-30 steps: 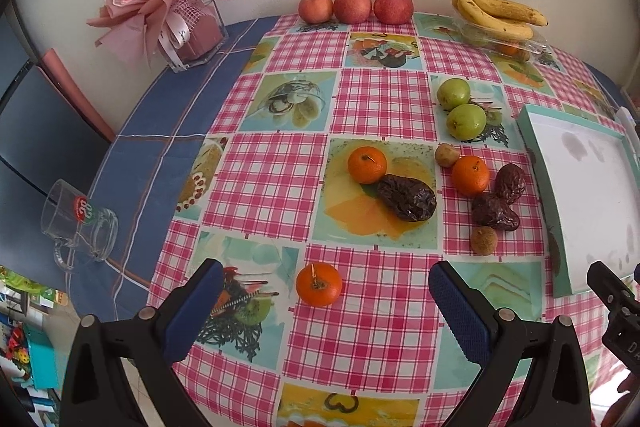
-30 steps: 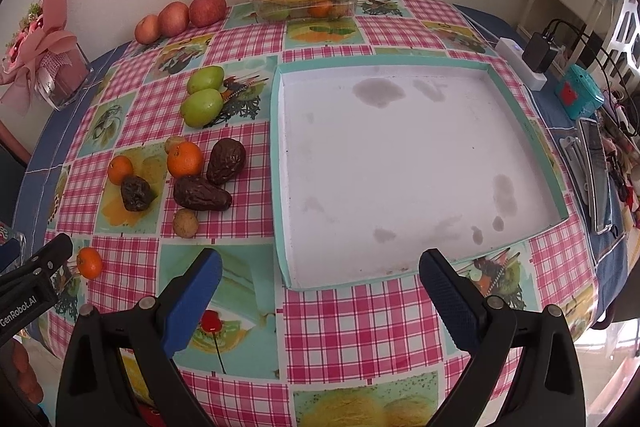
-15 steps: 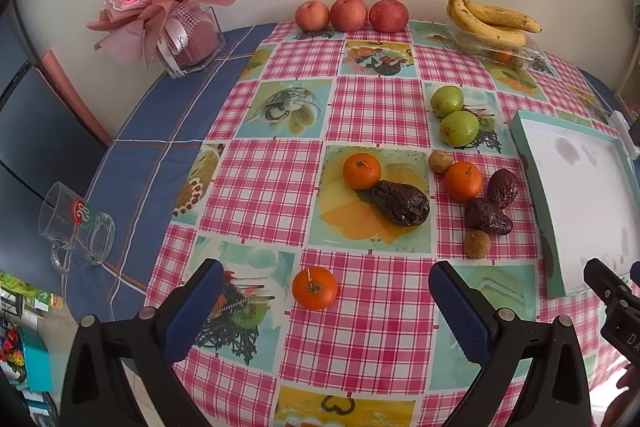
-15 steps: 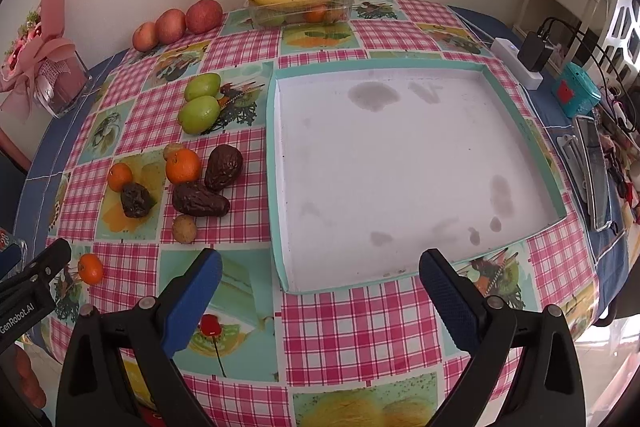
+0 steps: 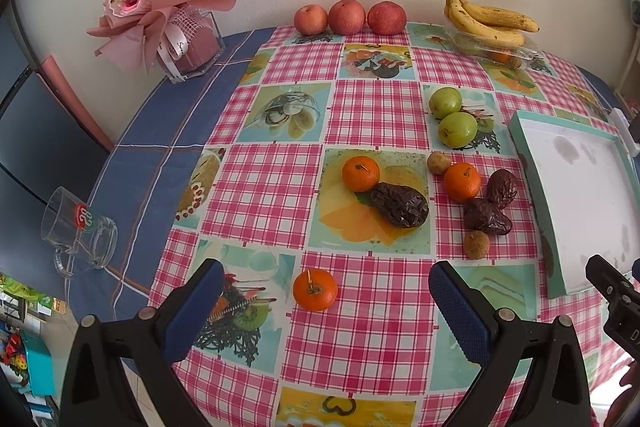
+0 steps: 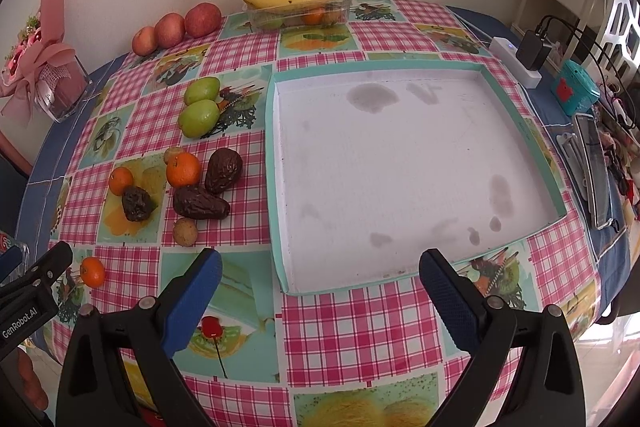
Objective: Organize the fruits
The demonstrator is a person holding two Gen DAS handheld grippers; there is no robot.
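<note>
Left gripper (image 5: 324,303) has risen; both jaws released; tray (image 5: 524,147) cut off.

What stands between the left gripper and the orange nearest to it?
Nothing visible. The left gripper is open, and the lone orange lies on bare tablecloth just ahead, between the two fingers in the left wrist view. The other fruits sit farther back, beyond it.

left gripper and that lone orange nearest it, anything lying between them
Nothing: in the left wrist view only bare checked tablecloth separates the open left gripper from the lone orange.
</note>
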